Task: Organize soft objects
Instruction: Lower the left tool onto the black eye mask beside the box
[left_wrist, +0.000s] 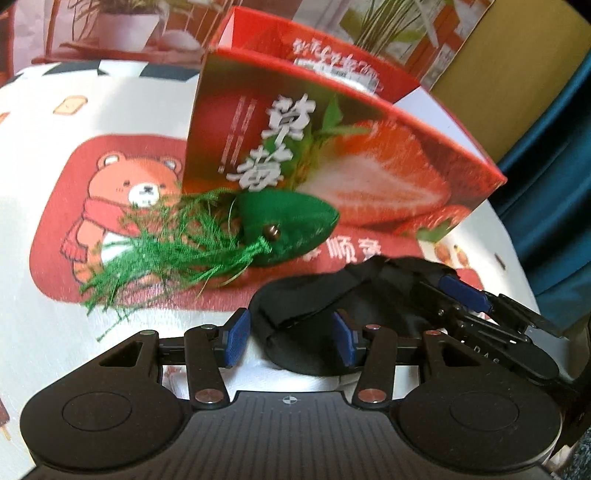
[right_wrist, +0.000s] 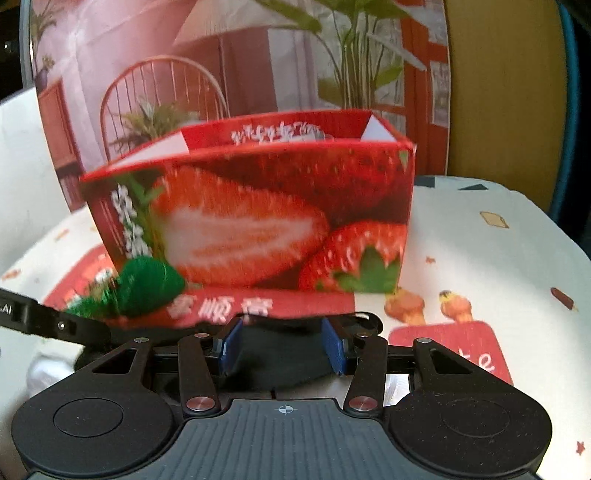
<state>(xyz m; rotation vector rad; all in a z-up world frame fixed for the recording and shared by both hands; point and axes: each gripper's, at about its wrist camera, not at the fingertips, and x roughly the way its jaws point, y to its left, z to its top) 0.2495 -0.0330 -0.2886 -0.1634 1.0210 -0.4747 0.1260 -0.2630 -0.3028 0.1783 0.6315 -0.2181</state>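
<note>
Left gripper (left_wrist: 291, 338) spread wide around one end of a black fabric eye mask (left_wrist: 314, 325), blue pads (left_wrist: 236, 338) on either side of the cloth with a visible gap on the left, not pinching. Right gripper (right_wrist: 282, 345) likewise parted across the other end of the same black mask (right_wrist: 280, 358), its blue fingers (right_wrist: 332, 349) flanking the fabric; whether those pads actually touch the cloth cannot be told. Mask lying low on the printed tablecloth (left_wrist: 66, 229), between both tools, just in front of the red strawberry box (right_wrist: 258, 221). Just beyond the mask, a green stuffed sachet with a long frayed tassel (left_wrist: 284, 229), resting against the foot of the box, tassel strands spread leftward over the bear print. Box open at the top, something pale with lettering showing inside, though too blurred to name. Judged from this: organising barely under way or midway, with two soft items outside the box and neither lifted. Left to do, most likely: closing on the mask, raising it over the tall front wall, then the sachet. In the way: the sachet and its loose threads close to the left tool's path, and the box's high near wall. Behind, a backdrop printed with a chair and plants.
</note>
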